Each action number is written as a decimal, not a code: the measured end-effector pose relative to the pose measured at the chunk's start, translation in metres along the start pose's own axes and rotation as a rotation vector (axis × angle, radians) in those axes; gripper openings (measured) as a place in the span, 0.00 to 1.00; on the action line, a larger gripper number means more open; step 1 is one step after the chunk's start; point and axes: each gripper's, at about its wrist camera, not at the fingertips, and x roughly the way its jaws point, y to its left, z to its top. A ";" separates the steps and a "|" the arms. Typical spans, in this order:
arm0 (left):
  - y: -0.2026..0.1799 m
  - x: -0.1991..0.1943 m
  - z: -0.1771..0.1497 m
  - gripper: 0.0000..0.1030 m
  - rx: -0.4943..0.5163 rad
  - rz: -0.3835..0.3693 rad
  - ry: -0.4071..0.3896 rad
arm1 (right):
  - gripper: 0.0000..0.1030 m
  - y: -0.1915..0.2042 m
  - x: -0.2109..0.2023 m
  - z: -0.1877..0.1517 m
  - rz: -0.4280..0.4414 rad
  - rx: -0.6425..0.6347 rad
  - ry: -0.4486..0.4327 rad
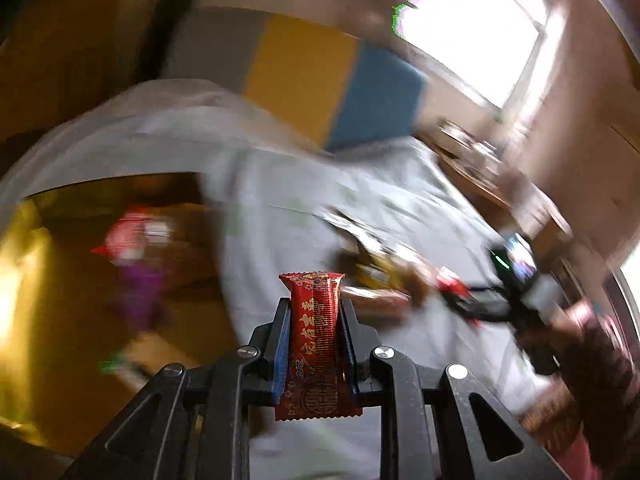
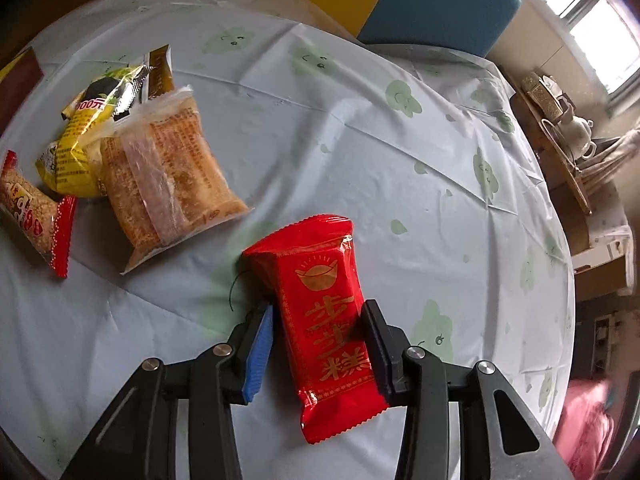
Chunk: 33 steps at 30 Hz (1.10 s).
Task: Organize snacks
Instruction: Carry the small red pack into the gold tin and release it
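Note:
My left gripper (image 1: 314,312) is shut on a small red patterned snack packet (image 1: 316,340), held upright above the table's edge; that view is motion-blurred. To its left a gold box (image 1: 52,320) holds a red and a purple packet (image 1: 132,256). My right gripper (image 2: 318,316) is open around a red snack packet with gold characters (image 2: 324,320) lying on the pale tablecloth (image 2: 360,140); the jaws stand on either side with a gap at the left pad. The right gripper also shows in the left wrist view (image 1: 472,304).
Other snacks lie left of the right gripper: a clear packet of golden cake (image 2: 168,176), a yellow packet (image 2: 76,148), a red-edged sesame bar (image 2: 32,216), a brown sachet (image 2: 160,72). A yellow and blue cushion (image 2: 436,4) is behind the table; a tea set (image 2: 568,128) at right.

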 end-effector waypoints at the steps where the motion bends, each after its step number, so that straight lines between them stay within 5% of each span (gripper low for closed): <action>1: 0.013 -0.004 0.003 0.22 -0.035 0.039 -0.009 | 0.42 0.001 0.001 0.000 -0.004 -0.005 -0.001; 7: 0.101 -0.012 0.008 0.22 -0.306 0.201 0.010 | 0.42 0.005 -0.001 0.001 -0.011 -0.028 -0.003; 16: 0.141 0.008 0.003 0.22 -0.425 0.224 0.058 | 0.42 0.011 -0.002 0.000 -0.036 -0.053 -0.009; 23: 0.151 0.025 0.007 0.32 -0.450 0.199 0.089 | 0.42 0.013 -0.002 -0.001 -0.043 -0.062 -0.011; 33: 0.125 0.007 -0.004 0.32 -0.269 0.353 0.077 | 0.42 0.017 -0.004 -0.003 -0.056 -0.083 -0.016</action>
